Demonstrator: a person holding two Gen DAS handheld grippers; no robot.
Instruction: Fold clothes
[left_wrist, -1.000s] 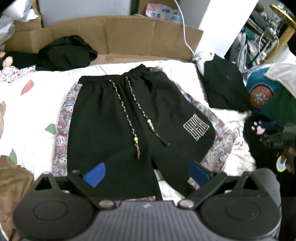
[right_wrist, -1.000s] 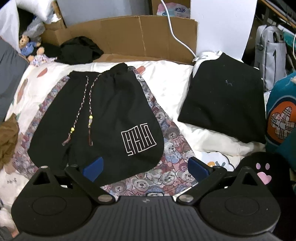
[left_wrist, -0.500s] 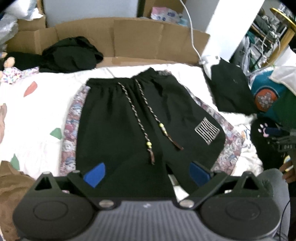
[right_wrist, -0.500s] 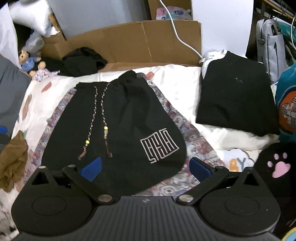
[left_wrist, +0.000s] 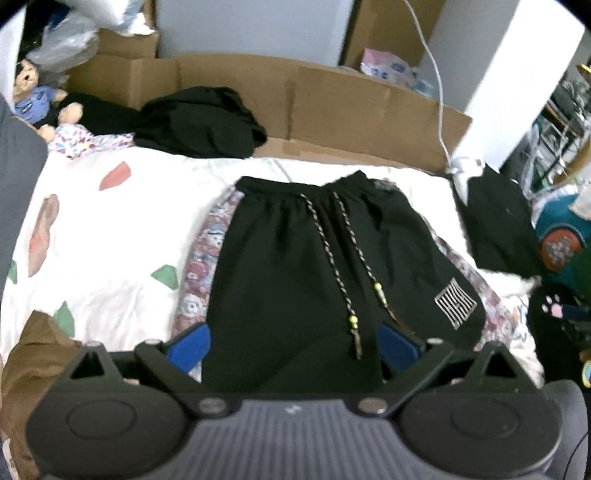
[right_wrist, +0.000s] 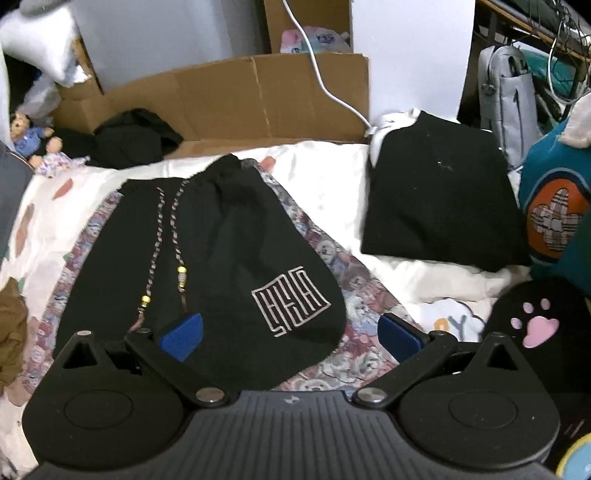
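Fingers apart above shorts

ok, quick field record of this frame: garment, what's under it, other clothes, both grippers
garment: black shorts spread flat, waistband far from the cameras, white logo on one leg
drawstrings: two braided cords lying down the front, beaded ends
underlay: bear-print cloth under the shorts, on a white sheet
other clothes: folded black garment to the right; crumpled black garment at the far edge
left gripper: open, above the shorts' hem, holding nothing
right gripper: open, above the logo leg, holding nothing
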